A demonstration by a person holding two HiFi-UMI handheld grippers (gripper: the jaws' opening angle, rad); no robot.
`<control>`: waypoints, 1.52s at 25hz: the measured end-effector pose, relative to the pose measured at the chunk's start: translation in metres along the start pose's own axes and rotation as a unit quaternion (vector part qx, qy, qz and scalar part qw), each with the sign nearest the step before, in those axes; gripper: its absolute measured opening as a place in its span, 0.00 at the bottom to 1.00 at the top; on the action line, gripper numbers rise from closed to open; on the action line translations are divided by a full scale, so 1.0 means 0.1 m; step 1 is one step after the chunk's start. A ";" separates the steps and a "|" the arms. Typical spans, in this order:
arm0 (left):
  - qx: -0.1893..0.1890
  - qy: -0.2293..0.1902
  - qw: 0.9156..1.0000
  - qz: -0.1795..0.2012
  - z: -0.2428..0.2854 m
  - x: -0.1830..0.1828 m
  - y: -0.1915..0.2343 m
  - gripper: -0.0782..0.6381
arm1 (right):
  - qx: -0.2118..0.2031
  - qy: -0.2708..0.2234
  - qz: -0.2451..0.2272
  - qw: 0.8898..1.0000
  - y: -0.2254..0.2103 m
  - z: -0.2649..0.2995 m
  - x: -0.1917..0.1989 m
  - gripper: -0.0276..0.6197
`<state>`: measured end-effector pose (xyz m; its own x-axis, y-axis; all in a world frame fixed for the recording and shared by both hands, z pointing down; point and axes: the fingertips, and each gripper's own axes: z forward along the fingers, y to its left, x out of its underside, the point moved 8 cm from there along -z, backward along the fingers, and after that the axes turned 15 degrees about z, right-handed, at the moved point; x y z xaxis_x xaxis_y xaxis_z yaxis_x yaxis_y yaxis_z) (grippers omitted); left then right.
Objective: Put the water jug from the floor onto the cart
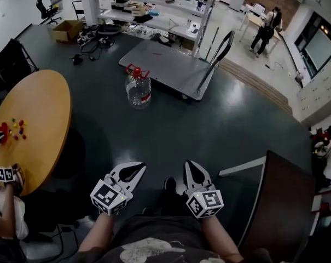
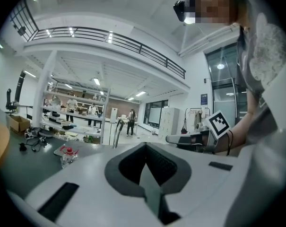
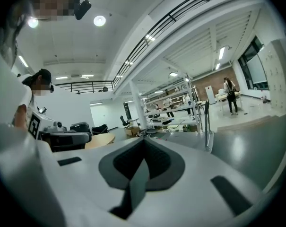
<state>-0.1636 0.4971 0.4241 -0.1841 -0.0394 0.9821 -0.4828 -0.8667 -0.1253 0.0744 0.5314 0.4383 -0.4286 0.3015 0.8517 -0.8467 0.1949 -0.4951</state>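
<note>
**Water jug on floor beside cart, both grippers empty and shut**

The water jug is standing upright on the dark floor, clear plastic with a red cap and red handle. It is sitting just beside the near-left edge of the cart, not on it. The cart's flat grey deck is carrying nothing, and its black push handle is rising at the right end. In the left gripper view the jug is showing small, low and left of the jaws, well apart from them.

The left gripper and right gripper are hovering side by side low in the head view, close to the person's body. Both are pointing toward the jug and cart and are well apart from them. The left gripper is showing its jaws pressed together with nothing between them. The right gripper is showing the same, jaws together and empty.

A round wooden counter is sitting at the left, with small coloured pieces lying near its left edge. A cardboard box is resting on the floor beyond the counter. Shelving is standing behind the cart. A person is standing far off at the upper right.
</note>
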 end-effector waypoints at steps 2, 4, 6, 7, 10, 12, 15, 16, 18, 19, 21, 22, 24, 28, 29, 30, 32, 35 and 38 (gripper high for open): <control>-0.004 0.005 1.000 -0.005 0.14 0.04 0.15 0.12 | -0.002 0.010 0.002 1.000 -0.12 0.23 -0.03 0.03; -0.013 0.011 1.000 -0.007 0.29 0.04 0.33 0.12 | -0.005 0.019 0.013 1.000 -0.24 0.50 -0.07 0.03; -0.025 0.017 1.000 -0.008 0.46 0.04 0.55 0.12 | -0.011 0.025 0.025 0.999 -0.36 0.80 -0.15 0.03; -0.032 0.021 0.999 -0.010 0.54 0.04 0.67 0.12 | -0.016 0.028 0.028 0.999 -0.42 0.96 -0.20 0.03; -0.053 0.029 0.998 -0.013 0.86 0.01 1.04 0.12 | -0.034 0.036 0.026 0.998 -0.59 1.45 -0.40 0.03; -0.059 0.026 0.998 -0.009 1.09 -0.05 1.29 0.12 | -0.043 0.041 0.019 0.998 -0.71 1.76 -0.60 0.03; -0.069 0.037 0.997 -0.013 1.33 -0.04 1.55 0.12 | -0.028 0.039 -0.011 0.999 -0.89 2.07 -0.82 0.03; -0.075 0.046 0.996 -0.016 1.37 -0.03 1.61 0.12 | -0.021 0.036 -0.023 0.999 -0.95 2.14 -0.87 0.03; -0.092 0.057 0.994 -0.018 1.48 -0.04 1.79 0.12 | -0.018 0.032 -0.036 0.999 -1.09 2.35 -0.99 0.03; -0.102 0.059 0.993 -0.014 1.54 -0.05 1.89 0.12 | -0.022 0.032 -0.032 0.999 -1.17 2.46 -1.04 0.03; -0.120 0.060 0.991 -0.012 1.66 -0.05 2.05 0.12 | -0.028 0.039 -0.018 0.999 -1.33 2.68 -1.11 0.03; -0.127 0.062 0.990 -0.014 1.70 -0.05 2.13 0.12 | -0.029 0.043 -0.013 0.999 -1.38 2.78 -1.14 0.03; -0.134 0.067 0.989 -0.017 1.73 -0.04 2.28 0.12 | -0.031 0.049 -0.008 0.998 -1.41 2.97 -1.20 0.03; -0.141 0.081 0.986 -0.037 1.84 0.13 2.62 0.12 | -0.036 0.065 -0.006 0.997 -1.44 3.37 -1.20 0.03; -0.139 0.082 0.986 -0.042 1.88 0.19 2.72 0.12 | -0.032 0.068 -0.005 0.997 -1.46 3.47 -1.19 0.03; -0.135 0.081 0.987 -0.045 1.93 0.25 2.84 0.12 | -0.027 0.070 -0.004 0.997 -1.47 3.57 -1.18 0.03; -0.126 0.077 0.988 -0.049 2.02 0.33 3.09 0.12 | -0.014 0.071 -0.004 0.997 -1.48 3.76 -1.20 0.03; -0.121 0.065 0.989 -0.051 2.14 0.42 3.56 0.12 | 0.006 0.072 -0.013 0.997 -1.46 4.09 -1.27 0.03; -0.113 0.052 0.991 -0.050 2.24 0.42 4.11 0.12 | 0.021 0.075 -0.013 0.997 -1.39 4.54 -1.37 0.03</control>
<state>-0.1783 0.0278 0.4455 -0.2066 0.1024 0.9731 -0.6797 -0.7304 -0.0674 0.1077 0.0397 0.4684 -0.3563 0.4342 0.8274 -0.8707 0.1669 -0.4625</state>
